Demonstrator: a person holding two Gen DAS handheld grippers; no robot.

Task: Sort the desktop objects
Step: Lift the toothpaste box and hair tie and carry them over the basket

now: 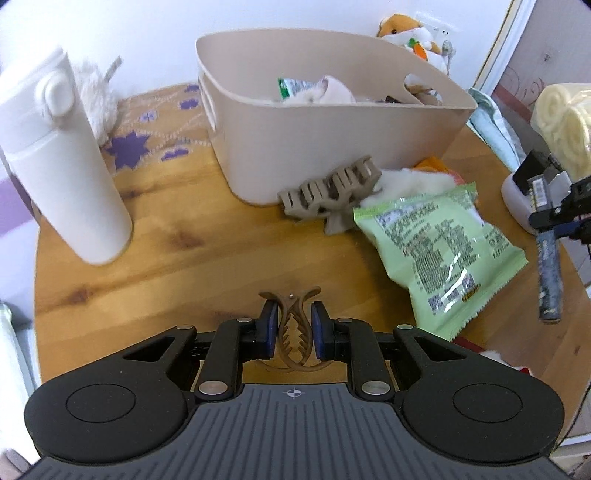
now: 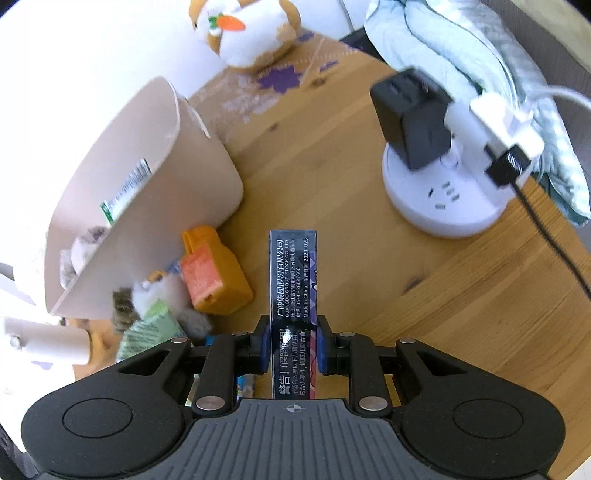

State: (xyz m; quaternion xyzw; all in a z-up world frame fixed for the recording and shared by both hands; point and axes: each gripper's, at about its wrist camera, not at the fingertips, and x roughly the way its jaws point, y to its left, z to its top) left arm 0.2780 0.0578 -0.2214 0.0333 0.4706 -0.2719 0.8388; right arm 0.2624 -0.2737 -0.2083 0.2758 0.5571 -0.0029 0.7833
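My left gripper (image 1: 294, 326) is shut on a thin brown hair claw clip (image 1: 294, 338), held just above the wooden table (image 1: 177, 258). My right gripper (image 2: 292, 345) is shut on a long dark box with white print (image 2: 293, 280), which sticks out forward between the pads; the same box (image 1: 548, 273) hangs at the right edge of the left wrist view. A beige storage bin (image 1: 325, 147) stands at the back, also seen as the beige storage bin (image 2: 147, 206) on the left, with packets and soft items inside.
A big taupe claw clip (image 1: 328, 192), a green snack packet (image 1: 443, 251) and white fluff lie in front of the bin. A white bottle (image 1: 62, 166) stands left. An orange toy block (image 2: 214, 273), a round white power strip (image 2: 443, 195) with plugs and a plush hamster (image 2: 247, 33) sit nearby.
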